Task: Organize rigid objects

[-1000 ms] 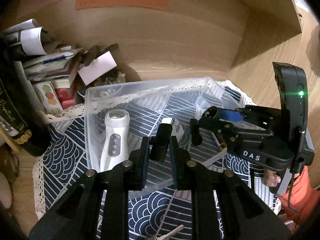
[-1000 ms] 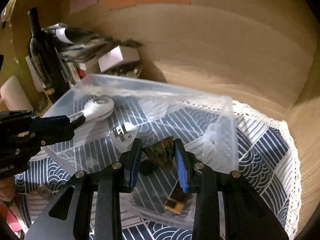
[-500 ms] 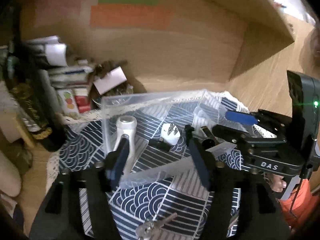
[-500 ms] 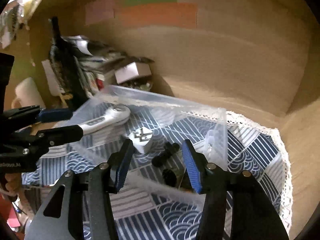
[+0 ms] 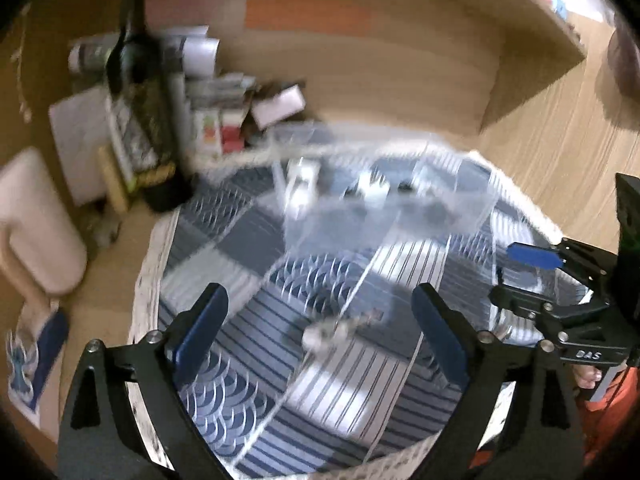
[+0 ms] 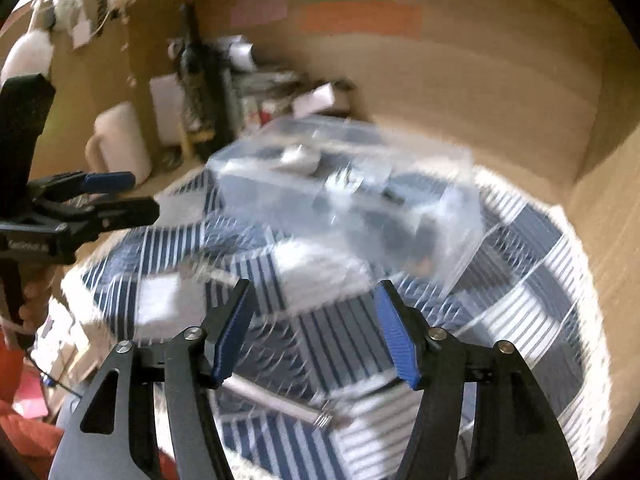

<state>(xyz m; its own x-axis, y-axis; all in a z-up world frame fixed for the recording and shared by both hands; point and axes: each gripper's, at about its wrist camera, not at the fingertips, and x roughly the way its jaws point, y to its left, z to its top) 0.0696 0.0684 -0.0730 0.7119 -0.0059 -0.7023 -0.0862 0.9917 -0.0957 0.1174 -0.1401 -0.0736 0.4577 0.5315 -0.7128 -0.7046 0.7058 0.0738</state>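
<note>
A clear plastic bin (image 5: 472, 200) sits on the blue patterned cloth (image 5: 240, 392); it also shows in the right wrist view (image 6: 460, 216). Inside are a white handheld device (image 5: 300, 188), a white plug (image 5: 374, 190) and small dark items, all blurred. My left gripper (image 5: 320, 308) is open and empty, held back over the cloth, with a set of keys (image 5: 332, 330) lying between its fingers. My right gripper (image 6: 312, 300) is open and empty, also back from the bin, above a metal rod-like item (image 6: 280, 400) on the cloth.
A dark wine bottle (image 5: 140, 92), stacked papers and boxes (image 5: 224, 116) and a white mug (image 5: 32, 224) stand at the back left by the wooden wall. A wooden shelf side (image 5: 532, 52) rises at the right. The right gripper shows at the left view's right edge (image 5: 560, 280).
Both grippers let go of the small items inside the bin, opened wide, and pulled back and up away from it. The keys now lie between the left fingers.
</note>
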